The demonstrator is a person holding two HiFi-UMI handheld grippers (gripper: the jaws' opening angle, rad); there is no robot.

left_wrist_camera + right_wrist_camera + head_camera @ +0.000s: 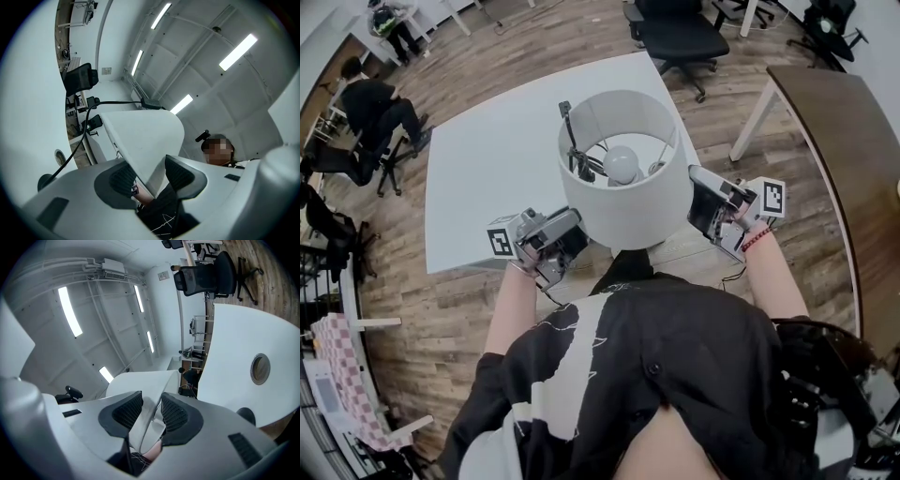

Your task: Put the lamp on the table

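Over the near edge of the table point(478, 159): carry step in hand; I have the lamp point(623, 202) up by its shade, left gripper point(574, 236) and right gripper point(696, 204) each clenched on the shade's lower rim, on opposite sides; base hidden beneath the shade, clearance unknown; next, by my judgement: bring it further over the tabletop, lower it level, then release both sides together.

Bright, even light from ceiling strips point(237, 51), soft shadows, strong fisheye curvature, dark vignette at the edges.
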